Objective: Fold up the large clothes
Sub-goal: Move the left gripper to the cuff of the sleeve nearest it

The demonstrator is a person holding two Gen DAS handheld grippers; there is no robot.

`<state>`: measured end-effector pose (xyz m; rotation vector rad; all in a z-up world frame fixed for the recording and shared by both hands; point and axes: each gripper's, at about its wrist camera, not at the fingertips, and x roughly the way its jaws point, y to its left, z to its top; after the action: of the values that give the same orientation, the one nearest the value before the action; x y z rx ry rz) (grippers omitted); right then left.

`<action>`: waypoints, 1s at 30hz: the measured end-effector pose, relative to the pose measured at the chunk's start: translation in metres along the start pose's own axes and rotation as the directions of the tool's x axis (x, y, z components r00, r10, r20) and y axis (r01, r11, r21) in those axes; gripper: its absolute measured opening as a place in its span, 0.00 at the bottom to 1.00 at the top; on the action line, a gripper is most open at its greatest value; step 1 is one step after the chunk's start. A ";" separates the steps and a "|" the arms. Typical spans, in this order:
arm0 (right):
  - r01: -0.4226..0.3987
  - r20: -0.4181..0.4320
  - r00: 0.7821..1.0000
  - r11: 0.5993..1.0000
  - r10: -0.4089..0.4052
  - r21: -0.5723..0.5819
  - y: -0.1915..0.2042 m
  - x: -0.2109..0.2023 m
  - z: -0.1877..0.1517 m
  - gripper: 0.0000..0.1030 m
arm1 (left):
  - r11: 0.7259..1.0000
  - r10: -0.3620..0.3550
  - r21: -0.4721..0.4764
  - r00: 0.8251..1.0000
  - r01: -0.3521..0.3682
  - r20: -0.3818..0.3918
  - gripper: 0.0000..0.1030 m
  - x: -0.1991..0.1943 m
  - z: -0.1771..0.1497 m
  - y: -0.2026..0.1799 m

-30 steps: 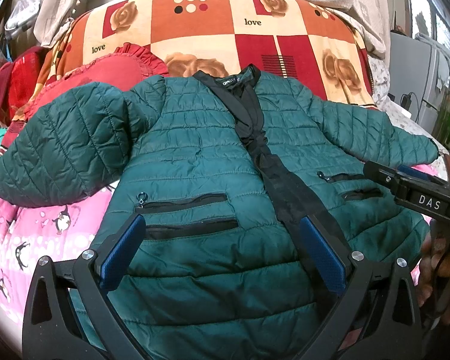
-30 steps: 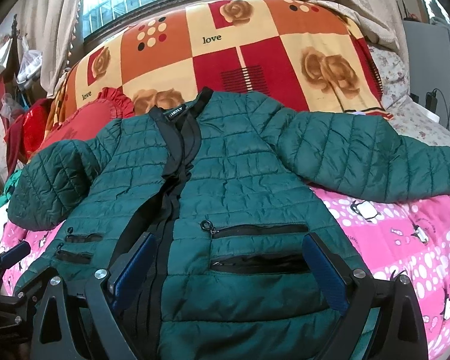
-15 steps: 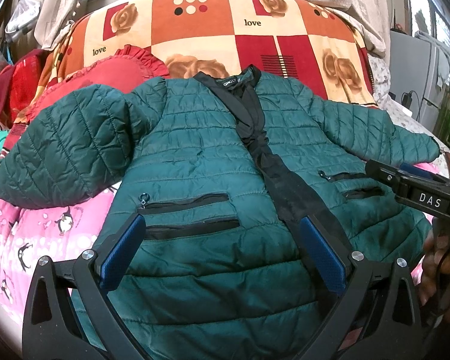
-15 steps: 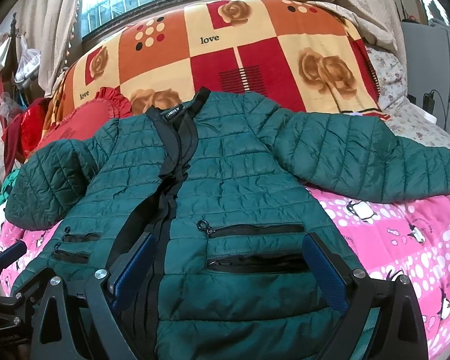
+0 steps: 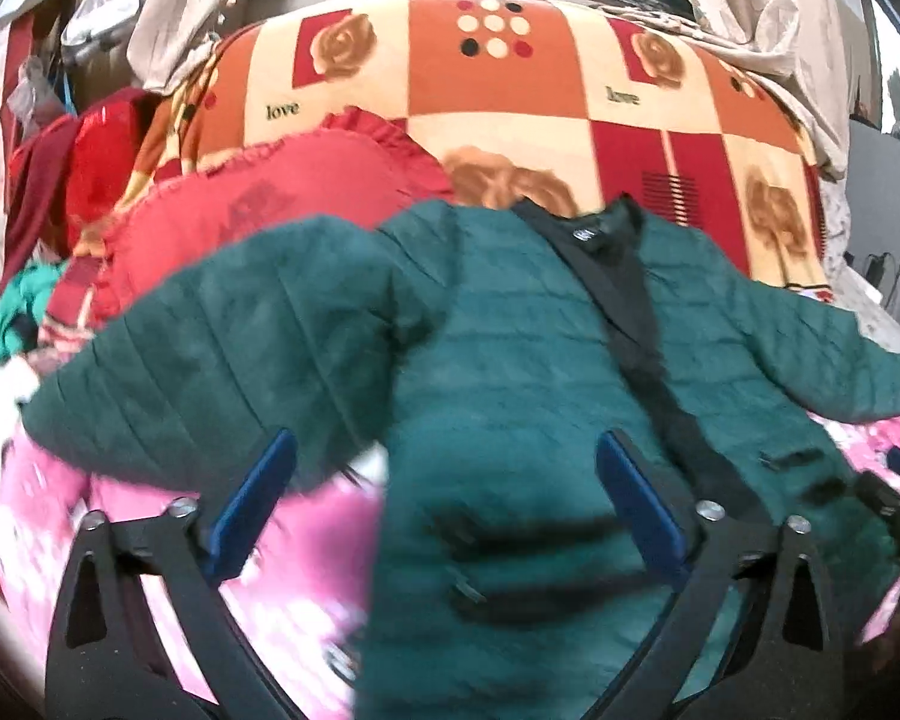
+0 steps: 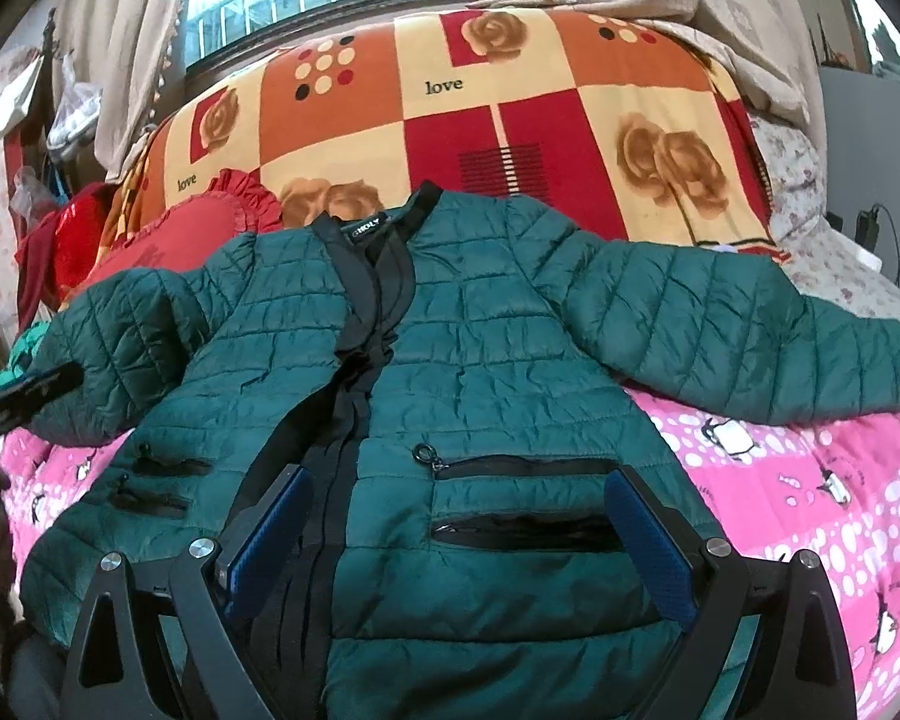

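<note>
A dark green quilted jacket (image 5: 510, 360) (image 6: 480, 360) with a black zip band lies face up and spread flat on the bed. My left gripper (image 5: 444, 450) hovers over its left side, near where the left sleeve (image 5: 210, 348) meets the body. Its jaws are closing with only air between the blue pads, and the view is blurred. My right gripper (image 6: 457, 480) stands open low over the jacket's front pockets, pads apart and pinching nothing. The right sleeve (image 6: 750, 336) stretches out to the right. Each gripper shows at the other view's edge: left gripper (image 6: 24, 396), right gripper (image 5: 894, 504).
A pink penguin-print blanket (image 6: 810, 480) lies under the jacket. Behind it are a red frilled pillow (image 5: 282, 198) and a checked orange and red blanket (image 6: 510, 102). Clothes are heaped at the far left (image 5: 24, 306). Curtains and a window stand behind.
The left wrist view has swung to the left: the jacket sits further right in it and the left sleeve and pink blanket now lie ahead. The right gripper has stayed put.
</note>
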<state>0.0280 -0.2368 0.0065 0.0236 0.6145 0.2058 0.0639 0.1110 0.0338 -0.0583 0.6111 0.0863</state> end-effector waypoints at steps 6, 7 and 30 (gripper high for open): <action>-0.006 -0.012 1.000 1.000 0.006 0.004 0.001 0.003 -0.001 0.94 | 0.994 0.058 -0.090 0.997 -0.062 -0.052 0.78 0.059 0.029 0.061; -0.005 -0.015 1.000 1.000 0.005 0.001 0.001 0.003 -0.001 0.94 | 0.989 0.102 -0.104 0.993 -0.108 -0.061 0.78 0.071 0.033 0.072; 0.006 -0.041 0.999 1.000 -0.007 -0.028 0.010 0.013 -0.004 0.94 | 0.943 0.252 -0.208 0.966 -0.260 -0.062 0.78 0.006 -0.046 0.210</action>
<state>0.0340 -0.2242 -0.0032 -0.0097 0.6530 0.2087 0.0215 0.3165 -0.0132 -0.1902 0.6400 0.4054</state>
